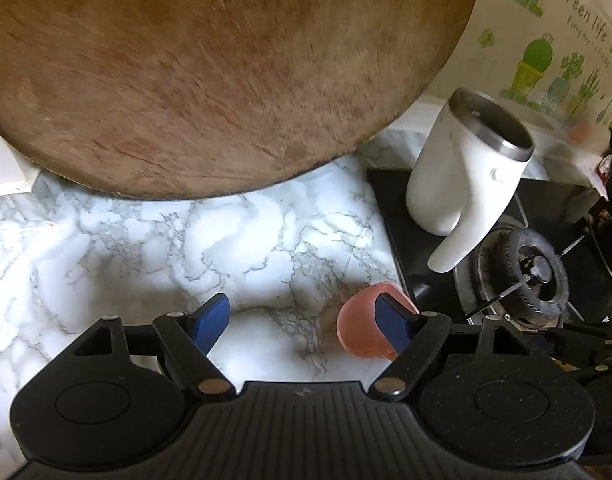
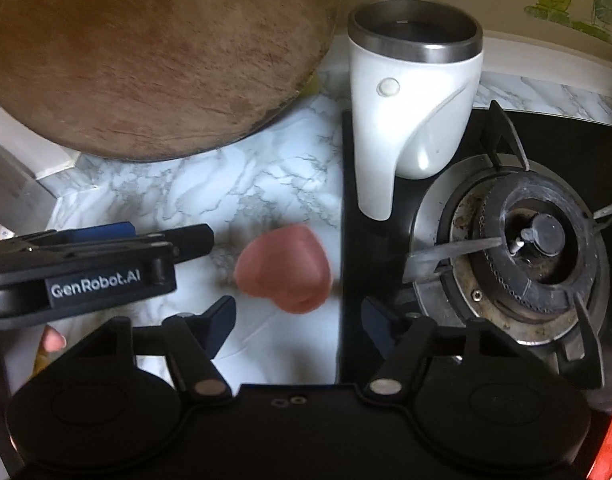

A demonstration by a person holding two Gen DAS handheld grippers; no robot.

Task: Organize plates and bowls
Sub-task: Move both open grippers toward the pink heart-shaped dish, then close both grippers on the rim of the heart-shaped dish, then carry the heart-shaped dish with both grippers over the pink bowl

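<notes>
Behind left hand-held gripper [image 1: 304, 326], half-hidden pink cup [image 1: 357, 328]

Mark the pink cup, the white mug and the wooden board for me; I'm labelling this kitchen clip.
pink cup [image 2: 284, 268], right wrist view, on its side wall.
white mug [image 2: 409, 92], right wrist view, on its white body.
wooden board [image 1: 210, 72], left wrist view, on its flat face.

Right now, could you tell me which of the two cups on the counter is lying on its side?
The small pink cup, tipped over on the marble counter beside the stove. The tall white mug with the steel rim stands upright on the stove's black top.
</notes>
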